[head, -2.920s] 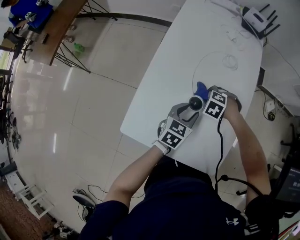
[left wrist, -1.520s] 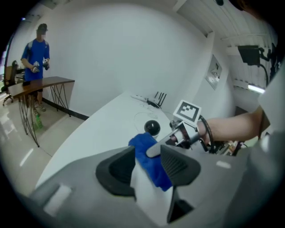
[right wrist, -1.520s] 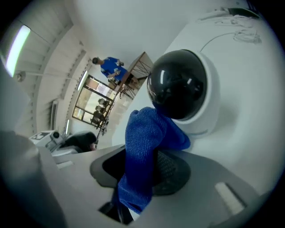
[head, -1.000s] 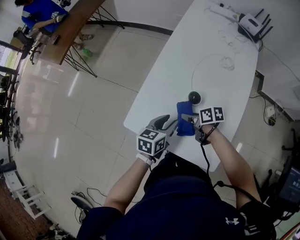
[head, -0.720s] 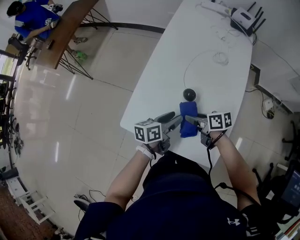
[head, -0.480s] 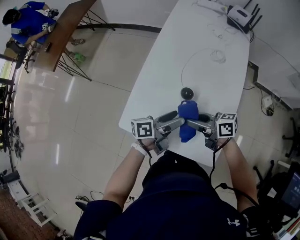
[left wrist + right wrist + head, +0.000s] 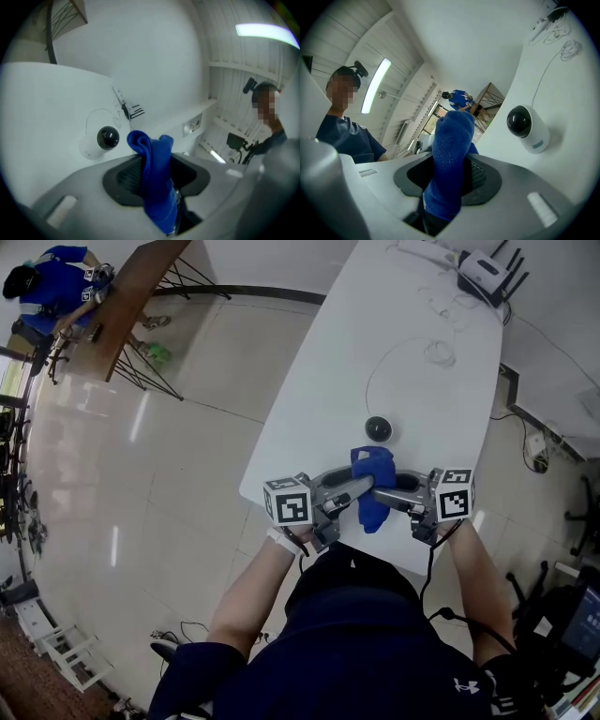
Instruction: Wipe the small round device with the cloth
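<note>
A: Blue cloth (image 7: 372,465) is now hanging in the air, lifted off the table (image 7: 422,315).

B: The left gripper (image 7: 354,487) has just been closing its jaws on it, and the right gripper (image 7: 386,489) is clamping it too. The small round device (image 7: 378,428) is sitting untouched at 12 o'clock, so they are probably regripping before wiping.

Office-like workroom: long white table (image 7: 394,296), antenna router (image 7: 483,268), glossy tiled floor (image 7: 169,474), wooden desk (image 7: 141,282)

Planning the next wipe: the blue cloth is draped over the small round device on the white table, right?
Not draped over it: the blue cloth hangs clear of the small round device on the white table, as the head view shows.
</note>
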{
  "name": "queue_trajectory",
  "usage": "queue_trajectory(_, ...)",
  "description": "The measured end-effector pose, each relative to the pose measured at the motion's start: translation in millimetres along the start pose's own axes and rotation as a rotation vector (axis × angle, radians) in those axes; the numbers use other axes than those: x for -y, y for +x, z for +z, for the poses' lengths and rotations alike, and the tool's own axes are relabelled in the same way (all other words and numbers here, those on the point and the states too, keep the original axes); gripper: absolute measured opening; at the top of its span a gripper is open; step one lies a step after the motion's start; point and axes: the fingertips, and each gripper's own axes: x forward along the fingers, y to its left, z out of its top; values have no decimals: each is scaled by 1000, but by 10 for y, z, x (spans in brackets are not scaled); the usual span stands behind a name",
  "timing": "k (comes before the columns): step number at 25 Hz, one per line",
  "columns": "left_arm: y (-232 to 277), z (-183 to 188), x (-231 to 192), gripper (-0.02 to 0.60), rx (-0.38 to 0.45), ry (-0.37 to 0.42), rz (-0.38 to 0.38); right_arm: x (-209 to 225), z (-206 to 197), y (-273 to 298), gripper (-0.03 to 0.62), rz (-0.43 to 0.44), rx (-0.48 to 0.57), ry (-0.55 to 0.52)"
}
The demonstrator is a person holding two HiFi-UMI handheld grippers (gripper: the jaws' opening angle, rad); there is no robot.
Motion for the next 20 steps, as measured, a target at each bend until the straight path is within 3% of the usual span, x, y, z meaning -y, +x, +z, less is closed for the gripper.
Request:
queue_trajectory(4,2,120,32,140,-19,135,64,43,110,7,202,-26,58,2)
queue_trajectory(8,-27,422,-180,140,-21,225,154,286,402,-182,215,-127,205,34)
queue_trajectory(13,78,591,-471,140,-138,189,196,527,668,-530,199,-251,356,76)
queue_trajectory(17,255,563,-605,140,-277,137,169,619,768,-704,181,-272,437,114)
queue_trajectory(20,279,675,-861,140,-273,70,168,730,732,-780,167,-281,473,147)
